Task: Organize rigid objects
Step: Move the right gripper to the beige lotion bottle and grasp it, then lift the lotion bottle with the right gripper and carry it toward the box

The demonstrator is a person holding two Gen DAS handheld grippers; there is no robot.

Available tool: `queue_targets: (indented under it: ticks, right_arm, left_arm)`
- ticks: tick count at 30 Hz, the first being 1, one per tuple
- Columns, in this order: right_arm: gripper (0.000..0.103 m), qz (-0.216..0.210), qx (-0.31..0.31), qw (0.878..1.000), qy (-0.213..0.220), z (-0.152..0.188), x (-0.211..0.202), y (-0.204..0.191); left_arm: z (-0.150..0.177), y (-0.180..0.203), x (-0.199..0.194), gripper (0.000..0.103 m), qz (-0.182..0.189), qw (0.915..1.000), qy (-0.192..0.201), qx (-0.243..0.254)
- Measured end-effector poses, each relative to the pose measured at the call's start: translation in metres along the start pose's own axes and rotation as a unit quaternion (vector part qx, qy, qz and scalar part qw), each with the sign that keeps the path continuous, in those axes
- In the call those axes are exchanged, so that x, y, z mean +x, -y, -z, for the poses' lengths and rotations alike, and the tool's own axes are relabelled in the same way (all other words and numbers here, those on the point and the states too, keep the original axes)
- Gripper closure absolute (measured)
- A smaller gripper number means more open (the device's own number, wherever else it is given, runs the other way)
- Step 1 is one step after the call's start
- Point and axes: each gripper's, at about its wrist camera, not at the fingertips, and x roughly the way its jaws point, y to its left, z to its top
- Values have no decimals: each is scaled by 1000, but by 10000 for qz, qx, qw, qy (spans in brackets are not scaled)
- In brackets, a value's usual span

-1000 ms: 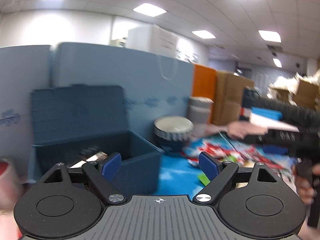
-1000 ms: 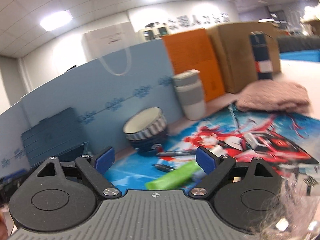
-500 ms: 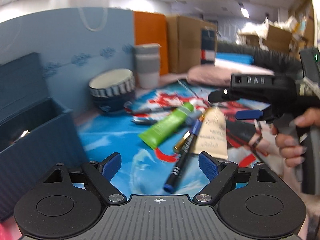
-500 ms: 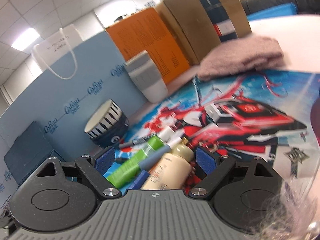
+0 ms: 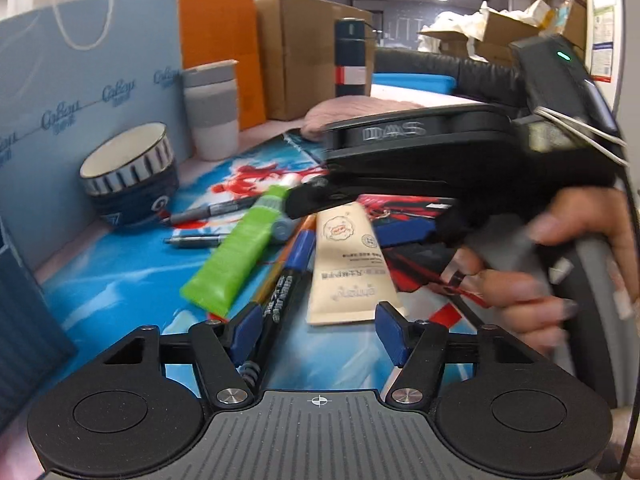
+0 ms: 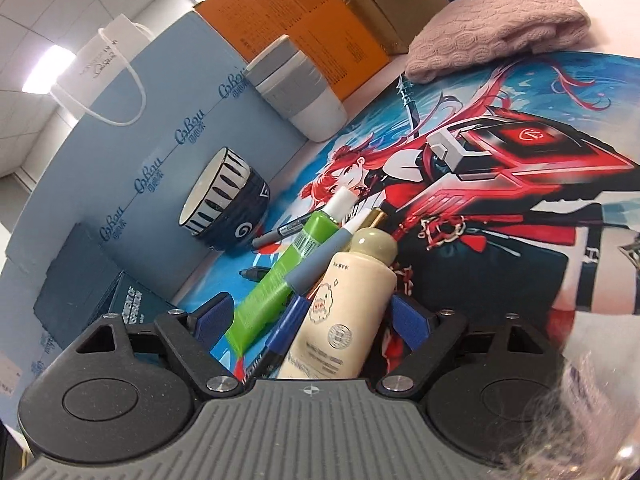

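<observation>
A pile lies on the printed desk mat (image 5: 120, 280): a green tube (image 5: 236, 252), a cream tube (image 5: 346, 268), a blue-and-black marker (image 5: 286, 284) and grey pens (image 5: 212, 210). My left gripper (image 5: 316, 330) is open, low over the near ends of the marker and cream tube. My right gripper (image 6: 308, 320) is open, its fingers either side of the cream tube (image 6: 344, 312), marker (image 6: 286, 330) and green tube (image 6: 280, 280). The right gripper's body (image 5: 440, 160) shows in the left wrist view, above the pile.
A striped bowl (image 5: 128, 176) and a grey-banded cup (image 5: 212, 108) stand at the back by a light blue bag (image 5: 80, 80). A dark blue box (image 6: 120, 304) is at left. A pink cloth (image 6: 500, 28), orange and cardboard boxes lie behind.
Both grippers have swung from the blue box and bowl toward the pile and come down close over it. The right gripper now straddles the cream tube. Both stay open.
</observation>
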Motion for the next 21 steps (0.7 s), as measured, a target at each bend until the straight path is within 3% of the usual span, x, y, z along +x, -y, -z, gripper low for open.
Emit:
queue_targets:
  ticks: [4, 9, 17, 21]
  right_arm:
    - [22, 304, -485, 9984, 25, -2, 12, -11]
    - [56, 811, -1131, 9903, 41, -2, 20, -17]
    - [61, 1087, -2299, 9671, 48, 1, 35, -27]
    - [62, 1063, -2154, 9707, 73, 0, 29, -24]
  left_arm:
    - [1, 0, 3, 43, 170, 9998, -16, -73]
    - [5, -10, 7, 43, 70, 9998, -114, -162]
    - [4, -20, -1, 43, 145, 9992, 46, -375]
    - [3, -28, -9, 43, 182, 9983, 191, -524]
